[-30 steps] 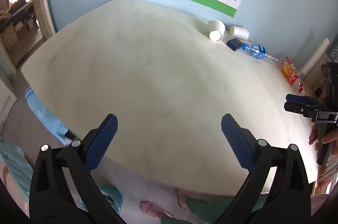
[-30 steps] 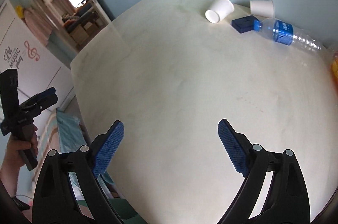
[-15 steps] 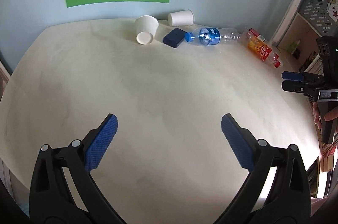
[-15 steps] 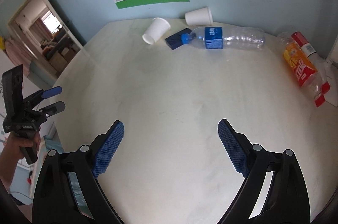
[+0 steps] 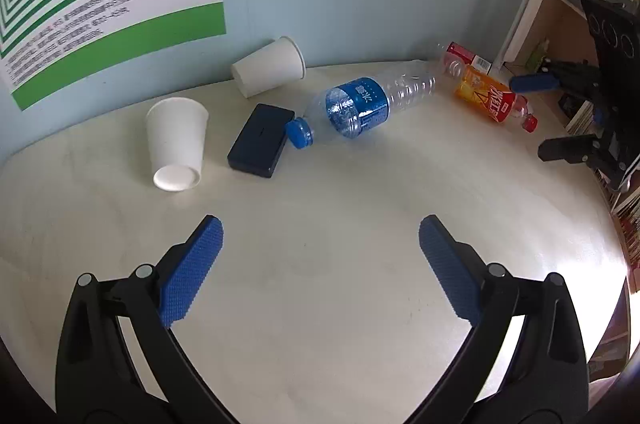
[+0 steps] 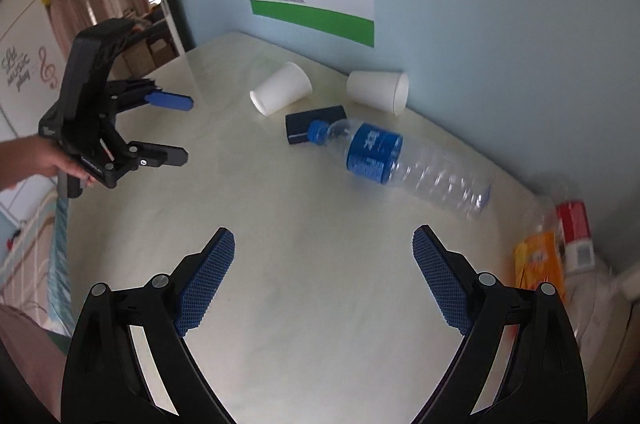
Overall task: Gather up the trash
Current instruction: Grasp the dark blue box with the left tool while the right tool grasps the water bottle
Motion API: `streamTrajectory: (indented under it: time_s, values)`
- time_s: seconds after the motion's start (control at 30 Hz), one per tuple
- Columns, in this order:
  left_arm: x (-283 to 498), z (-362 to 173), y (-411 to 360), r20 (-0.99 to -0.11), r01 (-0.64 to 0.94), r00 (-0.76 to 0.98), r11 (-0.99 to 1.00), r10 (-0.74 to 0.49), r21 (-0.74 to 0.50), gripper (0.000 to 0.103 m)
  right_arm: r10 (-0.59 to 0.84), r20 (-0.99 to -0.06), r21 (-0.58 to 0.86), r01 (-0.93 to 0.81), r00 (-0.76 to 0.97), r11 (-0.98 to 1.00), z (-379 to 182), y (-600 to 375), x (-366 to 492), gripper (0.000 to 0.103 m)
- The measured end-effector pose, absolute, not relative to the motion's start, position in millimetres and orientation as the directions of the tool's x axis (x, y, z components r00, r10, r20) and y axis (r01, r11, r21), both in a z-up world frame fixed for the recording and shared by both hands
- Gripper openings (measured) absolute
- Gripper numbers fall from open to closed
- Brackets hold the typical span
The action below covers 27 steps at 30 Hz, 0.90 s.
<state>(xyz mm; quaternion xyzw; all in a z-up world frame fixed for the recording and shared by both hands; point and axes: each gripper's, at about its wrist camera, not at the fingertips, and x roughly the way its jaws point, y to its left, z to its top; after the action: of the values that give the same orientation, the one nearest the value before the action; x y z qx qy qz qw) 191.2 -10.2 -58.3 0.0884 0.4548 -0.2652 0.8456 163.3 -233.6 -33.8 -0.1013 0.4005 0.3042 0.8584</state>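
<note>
Both grippers, left (image 5: 320, 264) and right (image 6: 324, 276), hang wide open and empty over the bare table (image 5: 320, 324), nothing picked yet, so next one must reach to the far bottle (image 5: 360, 104) and cups (image 5: 176, 140) by the wall.

Counter (image 5: 320, 304): smooth pale stone-look top, faint sheen. Water bottle (image 5: 372, 100): clear ribbed plastic, glossy blue label. Two paper cups (image 5: 176, 140), matt white. Dark box (image 5: 260, 140): matt. Left hand-held gripper (image 5: 320, 268): black plastic, rough dimpled blue pads (image 5: 192, 276).
</note>
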Motion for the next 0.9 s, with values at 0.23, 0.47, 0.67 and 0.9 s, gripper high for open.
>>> streamTrajectory:
  time_s: [0.23, 0.47, 0.67, 0.9]
  values:
    - [252.9, -91.7, -22.8, -0.837, 0.598, 0.386, 0.796, -0.389, -0.094, 0.096, 0.466, -0.756, -0.013, -0.722, 0.460, 0.692, -50.5, -228.1, 242.6, 0.090]
    - [287.5, -128.8, -24.5, -0.868, 0.635, 0.323, 0.766, -0.378, -0.097, 0.096, 0.400, -0.825, -0.098, -0.798, 0.399, 0.595, -85.0, -216.6, 283.8, 0.090]
    - [308.0, -153.0, -34.8, -0.898, 0.665, 0.317, 0.747, -0.305, -0.019, 0.096, 0.324, -0.864, -0.202, -0.855, 0.386, 0.478, -108.6, -198.7, 302.0, 0.090]
    - [322.4, -158.6, -42.5, -0.894, 0.686, 0.343, 0.727, -0.287, 0.030, 0.096, 0.294, -0.889, -0.205, -0.879, 0.351, 0.431, -132.6, -185.5, 313.5, 0.083]
